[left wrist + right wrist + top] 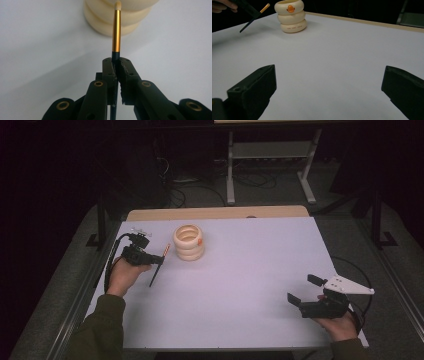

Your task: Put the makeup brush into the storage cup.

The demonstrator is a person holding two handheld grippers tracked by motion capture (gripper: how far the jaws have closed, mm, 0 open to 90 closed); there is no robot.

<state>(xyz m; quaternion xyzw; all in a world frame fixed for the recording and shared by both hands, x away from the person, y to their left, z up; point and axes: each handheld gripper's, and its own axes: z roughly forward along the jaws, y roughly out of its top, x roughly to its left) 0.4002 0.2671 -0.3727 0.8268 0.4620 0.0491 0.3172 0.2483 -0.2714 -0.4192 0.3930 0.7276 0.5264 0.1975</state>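
A cream ringed cup (189, 242) with an orange duck mark stands on the white table (240, 285), back left of centre. My left gripper (156, 259) is shut on a thin makeup brush (159, 263) with a black handle and a gold ferrule. In the left gripper view the brush (116, 32) points up at the cup (100, 22), its cream tip near the cup's upper rings. The brush hangs above the table, just left of the cup (290, 16). My right gripper (303, 289) rests open near the front right, nothing between its jaws. From there the brush (254, 16) shows far left.
A wooden strip (217, 213) runs along the table's far edge. Beyond it stand a metal frame (270, 165) and cables on the dark floor. A metal rail (80, 295) borders the table's left side.
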